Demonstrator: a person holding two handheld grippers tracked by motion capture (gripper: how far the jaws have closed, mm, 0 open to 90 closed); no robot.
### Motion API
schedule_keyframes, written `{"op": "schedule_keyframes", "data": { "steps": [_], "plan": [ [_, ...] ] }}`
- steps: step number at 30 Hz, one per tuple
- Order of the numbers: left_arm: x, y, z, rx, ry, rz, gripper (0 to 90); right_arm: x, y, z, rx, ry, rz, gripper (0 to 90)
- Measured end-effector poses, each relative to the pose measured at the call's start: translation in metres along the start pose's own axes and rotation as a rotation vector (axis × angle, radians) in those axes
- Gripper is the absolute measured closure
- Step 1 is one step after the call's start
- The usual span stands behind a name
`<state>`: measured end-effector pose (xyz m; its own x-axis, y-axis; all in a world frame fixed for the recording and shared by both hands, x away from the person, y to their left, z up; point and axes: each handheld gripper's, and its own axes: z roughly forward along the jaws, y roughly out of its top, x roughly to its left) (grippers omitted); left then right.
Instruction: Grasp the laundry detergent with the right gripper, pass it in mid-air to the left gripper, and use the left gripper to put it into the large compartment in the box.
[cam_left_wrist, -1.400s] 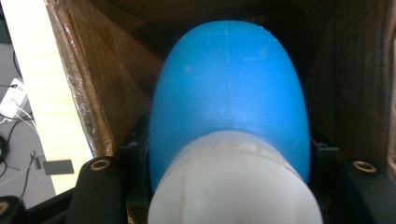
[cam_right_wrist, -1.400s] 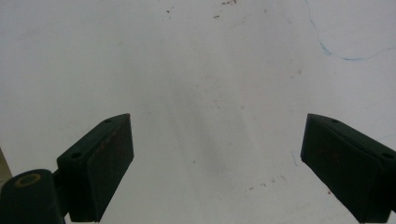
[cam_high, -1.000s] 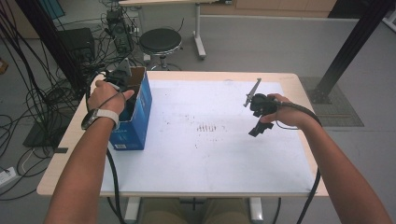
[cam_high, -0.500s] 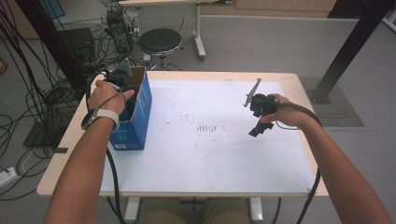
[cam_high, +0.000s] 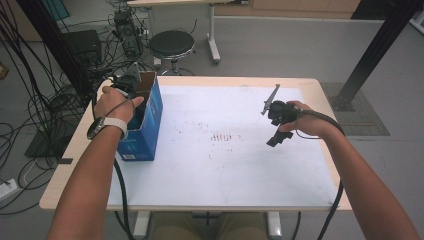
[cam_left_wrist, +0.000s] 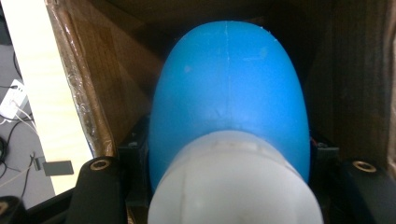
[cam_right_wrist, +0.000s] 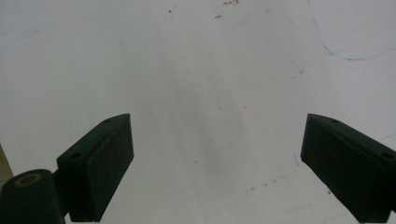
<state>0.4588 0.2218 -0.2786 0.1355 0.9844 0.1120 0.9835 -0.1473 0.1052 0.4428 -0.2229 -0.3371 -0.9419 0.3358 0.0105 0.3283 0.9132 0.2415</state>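
While the left gripper (cam_high: 131, 80) dips into the open blue cardboard box (cam_high: 145, 125) at the table's (cam_high: 200, 190) left edge, its jaws clamp a smooth, rounded blue-and-white plastic object (cam_left_wrist: 229, 107) against the box's brown corrugated inner walls. Well to the right of the box, the right gripper (cam_right_wrist: 217, 163) hovers over the scuffed white tabletop, its jaws spread wide and empty, wrist bent inward.

No legible text anywhere — white print on the blue box (cam_high: 142, 135) was too small to read.
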Motion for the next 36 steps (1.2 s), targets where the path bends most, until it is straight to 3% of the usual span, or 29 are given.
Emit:
{"op": "schedule_keyframes", "data": {
  "steps": [36],
  "plan": [
    [-0.0007, -0.0011, -0.0002, -0.011, 0.0, -0.003, 37.2, 0.0019, 0.0004, 0.002, 0.0, 0.005, 0.0, 9.3]
  ]
}}
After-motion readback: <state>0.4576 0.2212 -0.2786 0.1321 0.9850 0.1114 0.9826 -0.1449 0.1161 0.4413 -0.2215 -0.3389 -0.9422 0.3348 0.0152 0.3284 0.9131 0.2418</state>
